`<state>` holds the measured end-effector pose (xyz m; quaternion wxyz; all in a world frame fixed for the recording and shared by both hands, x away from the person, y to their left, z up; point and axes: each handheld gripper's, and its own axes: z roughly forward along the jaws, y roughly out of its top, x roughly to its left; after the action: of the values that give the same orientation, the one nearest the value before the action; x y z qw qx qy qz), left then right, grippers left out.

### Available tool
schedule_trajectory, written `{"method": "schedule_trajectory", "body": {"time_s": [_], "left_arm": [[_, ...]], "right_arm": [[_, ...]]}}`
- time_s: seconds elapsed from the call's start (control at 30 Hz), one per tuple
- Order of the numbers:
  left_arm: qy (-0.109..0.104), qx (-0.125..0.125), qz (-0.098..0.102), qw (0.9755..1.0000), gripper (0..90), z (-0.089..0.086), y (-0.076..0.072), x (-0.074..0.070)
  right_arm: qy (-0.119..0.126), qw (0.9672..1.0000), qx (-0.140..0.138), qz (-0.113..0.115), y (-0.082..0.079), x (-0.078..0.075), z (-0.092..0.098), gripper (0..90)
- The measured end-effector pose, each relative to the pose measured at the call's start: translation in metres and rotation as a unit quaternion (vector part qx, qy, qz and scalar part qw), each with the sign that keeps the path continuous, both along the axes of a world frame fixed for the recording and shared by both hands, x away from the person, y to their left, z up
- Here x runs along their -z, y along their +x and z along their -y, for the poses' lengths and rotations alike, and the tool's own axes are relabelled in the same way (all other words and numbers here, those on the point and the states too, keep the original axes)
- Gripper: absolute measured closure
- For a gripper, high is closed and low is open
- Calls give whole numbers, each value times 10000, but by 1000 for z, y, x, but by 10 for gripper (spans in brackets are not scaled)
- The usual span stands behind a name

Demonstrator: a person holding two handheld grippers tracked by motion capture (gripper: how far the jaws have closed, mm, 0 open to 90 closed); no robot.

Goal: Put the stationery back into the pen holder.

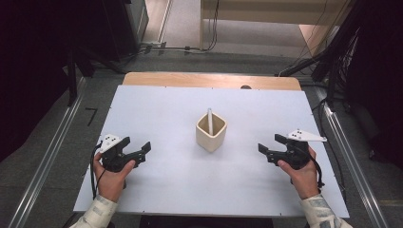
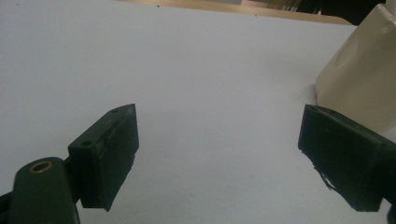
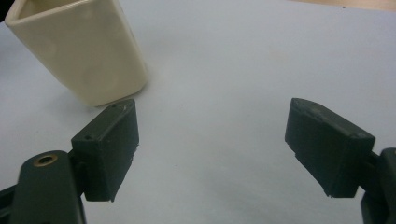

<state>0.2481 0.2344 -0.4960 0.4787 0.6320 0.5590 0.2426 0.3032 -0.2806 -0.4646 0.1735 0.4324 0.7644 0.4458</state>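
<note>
A: Where does the cream square ceramic cup (image 1: 211,132) stand?

B: It stands upright near the middle of the white rectangular table board (image 1: 157,114), and a thin white stick (image 1: 209,121) rises inside it, leaning a little toward 12 o'clock.

A: And the two tools?

B: The left black two-jaw gripper (image 1: 144,151) is at about 8 o'clock from the cup, well apart from it. Its jaws are spread wide with nothing between them. In the left gripper view the cup (image 2: 364,74) is seen at 2 o'clock, behind one jaw.

A: The other one?

B: The right black two-jaw gripper (image 1: 265,152) is at about 4 o'clock from the cup, also apart from it. Its jaws are also spread and they hold nothing. In the right gripper view the cup (image 3: 84,51) is at 11 o'clock, just past the tip of one jaw, but I cannot tell if they touch.

A: Who holds them?

B: A person's left hand (image 1: 111,178) and right hand (image 1: 302,175), with light sleeves, coming in from 6 o'clock.
</note>
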Motion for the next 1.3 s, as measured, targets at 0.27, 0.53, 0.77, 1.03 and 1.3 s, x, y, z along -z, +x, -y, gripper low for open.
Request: {"method": "schedule_trajectory", "body": {"time_s": [0.27,0.53,0.77,1.03,1.3], "left_arm": [[16,8,8,10000,130,1,-1,-1],[80,37,9,10000,130,3,-4,-2],[79,89,-1,9999,130,4,-9,-1],[158,83,7,9998,130,3,-14,-1],[216,88,32,9997,130,2,-19,-1]], "right_arm": [[27,9999,168,-18,-5,1,17,163],[37,9994,356,-30,-11,2,33,163],[1,9984,559,-68,-14,8,50,163],[20,9973,727,-85,-19,9,62,163],[22,9970,768,-54,-22,9,65,163]]}}
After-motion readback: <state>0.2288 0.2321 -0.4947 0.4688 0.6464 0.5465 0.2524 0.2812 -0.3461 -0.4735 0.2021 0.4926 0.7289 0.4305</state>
